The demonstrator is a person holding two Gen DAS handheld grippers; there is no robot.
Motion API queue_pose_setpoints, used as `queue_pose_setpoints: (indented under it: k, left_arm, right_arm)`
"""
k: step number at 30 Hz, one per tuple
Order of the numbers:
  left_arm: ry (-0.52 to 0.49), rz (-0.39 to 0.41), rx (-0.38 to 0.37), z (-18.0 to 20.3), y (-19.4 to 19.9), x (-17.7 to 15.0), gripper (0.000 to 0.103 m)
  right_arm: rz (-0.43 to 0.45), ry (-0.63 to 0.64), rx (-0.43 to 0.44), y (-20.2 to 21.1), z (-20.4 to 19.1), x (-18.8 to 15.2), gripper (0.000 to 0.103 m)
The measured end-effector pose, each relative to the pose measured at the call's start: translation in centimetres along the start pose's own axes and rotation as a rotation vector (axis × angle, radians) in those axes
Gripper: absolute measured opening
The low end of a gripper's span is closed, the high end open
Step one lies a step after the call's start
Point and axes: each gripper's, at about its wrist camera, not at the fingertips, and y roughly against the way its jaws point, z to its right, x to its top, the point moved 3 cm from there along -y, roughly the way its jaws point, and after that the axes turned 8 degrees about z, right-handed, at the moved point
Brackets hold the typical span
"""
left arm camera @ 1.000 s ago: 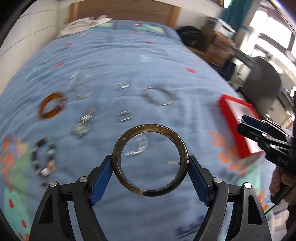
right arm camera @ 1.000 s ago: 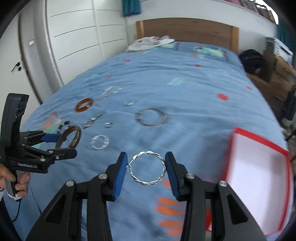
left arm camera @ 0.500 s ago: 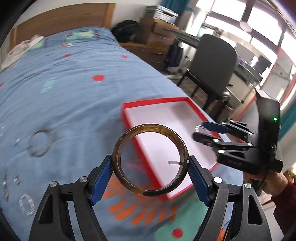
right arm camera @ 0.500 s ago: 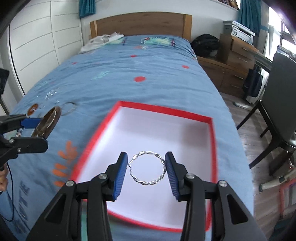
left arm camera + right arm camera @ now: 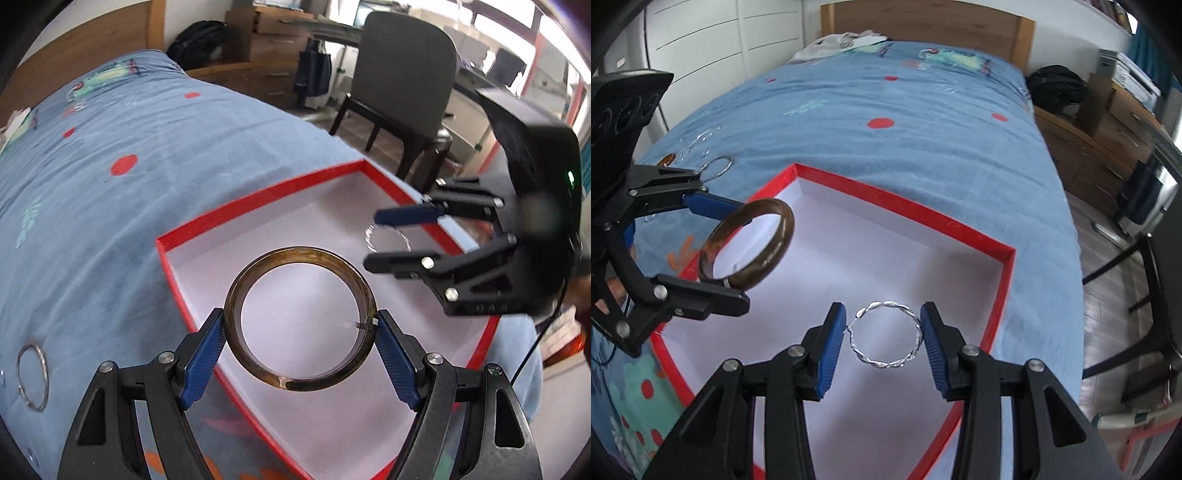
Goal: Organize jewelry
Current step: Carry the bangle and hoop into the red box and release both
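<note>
Now both tongs hang over the shallow red-rimmed box with the white floor [image 5: 258, 206], which lies on the blue patterned bed cover [image 5: 110, 206].

Left tongs [image 5: 300, 341] first: they are clenched on a thick translucent brown bangle [image 5: 236, 295], blue pads pressing its rim at nine and three o'clock. In the left wrist view the bangle stands face-on to the camera, above the box's near-left part, with the white floor showing through its middle. From the right wrist view, those same tongs [image 5: 746, 258] come in at nine o'clock, bangle [image 5: 783, 229] tilted over the box's left edge [image 5: 768, 192].

Right tongs [image 5: 884, 338] next: they grip a thin twisted silver wire bracelet [image 5: 871, 363], one pad against each side, above the white floor near the box's middle. In the left wrist view they [image 5: 373, 240] enter from three o'clock, and the silver bracelet [image 5: 369, 240] shows between the fingers, a little blurred, above the box's far-right part.

Out on the cover, at nine o'clock of the left wrist view, lies a plain thin silver ring-shaped bangle [image 5: 32, 376], well apart from the box. At one o'clock, beyond the bed, stands a grey chair with dark legs [image 5: 399, 85].
</note>
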Motion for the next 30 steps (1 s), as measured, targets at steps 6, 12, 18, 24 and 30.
queue_pose_setpoints:
  k: [6, 12, 18, 24, 30]
  left_arm:
    - [-0.075, -0.047, -0.004, 1.3, -1.8, -1.1, 0.078]
    - [-0.139, -0.057, 0.002, 1.6, -2.1, -2.0, 0.078]
    - [-0.185, -0.058, 0.007, 2.0, -2.0, -2.6, 0.079]
    - [-0.221, -0.071, 0.005, 2.2, -2.1, -2.7, 0.079]
    - [-0.247, -0.084, -0.007, 2.4, -2.4, -2.6, 0.082]
  right_arm:
    - [-0.042, 0.082, 0.035, -2.0, -0.6, -0.3, 0.040]
    - [-0.070, 0.155, 0.054, -2.2, -1.3, -0.4, 0.041]
    - [-0.082, 0.180, 0.054, -2.0, -1.3, -0.4, 0.041]
    - [-0.090, 0.191, 0.045, -1.9, -1.4, -0.2, 0.042]
    - [-0.100, 0.194, 0.041, -1.9, -1.4, 0.0, 0.043]
